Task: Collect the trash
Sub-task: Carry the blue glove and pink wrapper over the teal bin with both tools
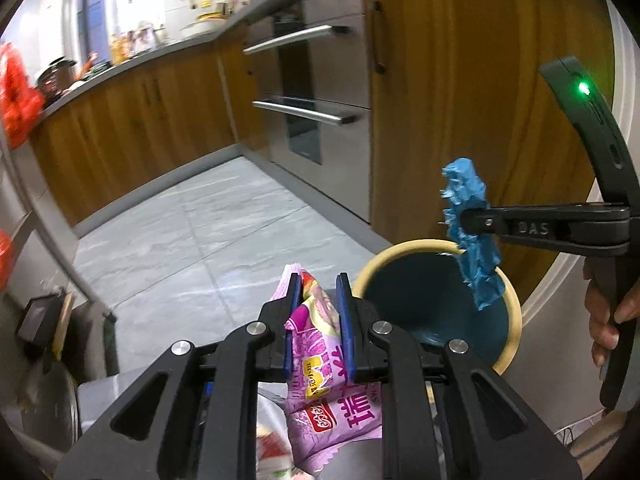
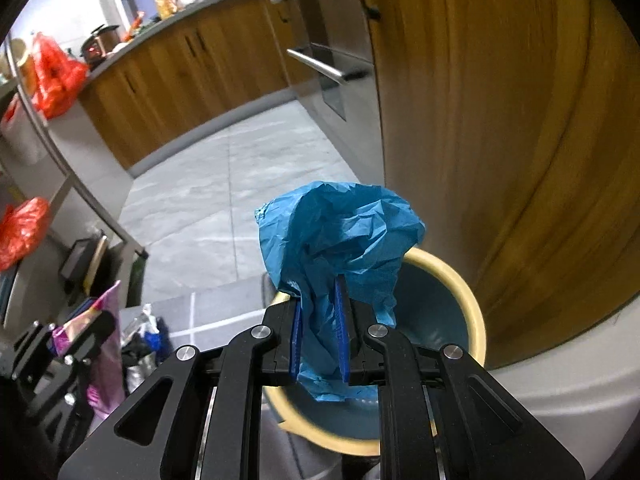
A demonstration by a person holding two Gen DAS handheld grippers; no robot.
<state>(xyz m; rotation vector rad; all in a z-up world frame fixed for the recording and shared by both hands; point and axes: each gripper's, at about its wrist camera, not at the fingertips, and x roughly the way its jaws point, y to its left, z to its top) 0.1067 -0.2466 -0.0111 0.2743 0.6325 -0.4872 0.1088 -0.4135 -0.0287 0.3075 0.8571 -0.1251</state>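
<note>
— While the bin (image 1: 510, 304) sits lower right, what's held?
— Left gripper (image 1: 318, 312) pinches a pink wrapper (image 1: 316, 360) at bottom centre; right gripper (image 2: 320, 328) pinches crumpled blue paper (image 2: 340, 232) over the rim.

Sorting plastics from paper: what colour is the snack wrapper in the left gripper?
Pink-purple snack wrapper with a yellow and red label; clearest in the left wrist view.

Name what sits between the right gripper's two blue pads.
Crumpled blue paper, pinched by the right gripper above the bin; the right wrist view shows it.
</note>
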